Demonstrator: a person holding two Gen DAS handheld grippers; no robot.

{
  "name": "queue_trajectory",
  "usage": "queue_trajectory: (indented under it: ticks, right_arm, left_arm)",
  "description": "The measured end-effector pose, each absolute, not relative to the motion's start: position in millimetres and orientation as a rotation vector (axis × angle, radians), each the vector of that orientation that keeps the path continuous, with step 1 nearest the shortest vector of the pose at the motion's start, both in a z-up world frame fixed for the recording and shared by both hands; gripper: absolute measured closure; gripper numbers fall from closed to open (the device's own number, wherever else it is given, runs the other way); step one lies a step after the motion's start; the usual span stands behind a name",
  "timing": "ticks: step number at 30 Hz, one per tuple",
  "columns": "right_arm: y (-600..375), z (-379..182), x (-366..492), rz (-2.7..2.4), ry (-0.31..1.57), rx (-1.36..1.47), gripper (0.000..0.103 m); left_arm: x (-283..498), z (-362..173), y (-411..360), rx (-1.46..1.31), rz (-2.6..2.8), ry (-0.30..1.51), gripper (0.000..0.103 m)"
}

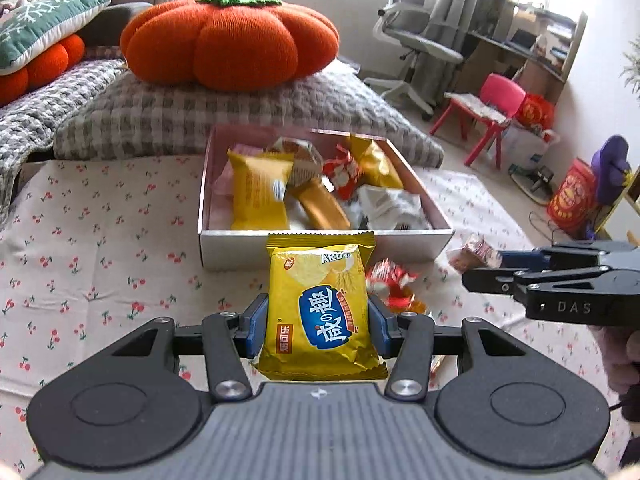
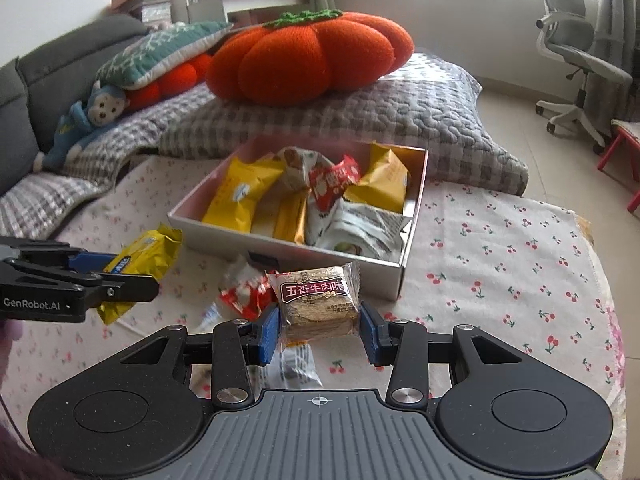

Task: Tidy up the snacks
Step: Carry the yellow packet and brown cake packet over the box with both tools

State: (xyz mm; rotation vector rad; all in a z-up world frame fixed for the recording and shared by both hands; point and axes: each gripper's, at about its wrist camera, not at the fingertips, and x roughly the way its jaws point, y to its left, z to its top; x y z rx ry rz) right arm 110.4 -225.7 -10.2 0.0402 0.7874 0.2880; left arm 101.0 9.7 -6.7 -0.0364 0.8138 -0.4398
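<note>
My left gripper (image 1: 318, 322) is shut on a yellow snack pack (image 1: 320, 308) with a blue label, held upright just in front of the open box (image 1: 236, 246). It also shows in the right wrist view (image 2: 138, 266). My right gripper (image 2: 318, 326) is shut on a brown beef-flavour snack pack (image 2: 316, 304), near the box's front wall (image 2: 320, 262). The box holds several yellow, red and white snack packs. A red-and-white snack pack (image 2: 244, 298) lies on the cloth between the grippers; it also shows in the left wrist view (image 1: 390, 282).
The box sits on a cherry-print cloth (image 1: 100, 240). Behind it are a grey checked cushion (image 1: 200, 112) and an orange pumpkin pillow (image 1: 232, 40). A sofa with a monkey toy (image 2: 86, 120) is at the left. An office chair (image 1: 416, 36) and red stool (image 1: 488, 108) stand at the right.
</note>
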Motion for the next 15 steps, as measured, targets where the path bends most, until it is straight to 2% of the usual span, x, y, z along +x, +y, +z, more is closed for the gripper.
queue_trajectory:
  ticks: [15]
  right_arm:
    - [-235, -6, 150, 0.269, 0.771, 0.206, 0.063]
  left_arm:
    - [142, 0, -12, -0.089, -0.405, 0.771, 0.056]
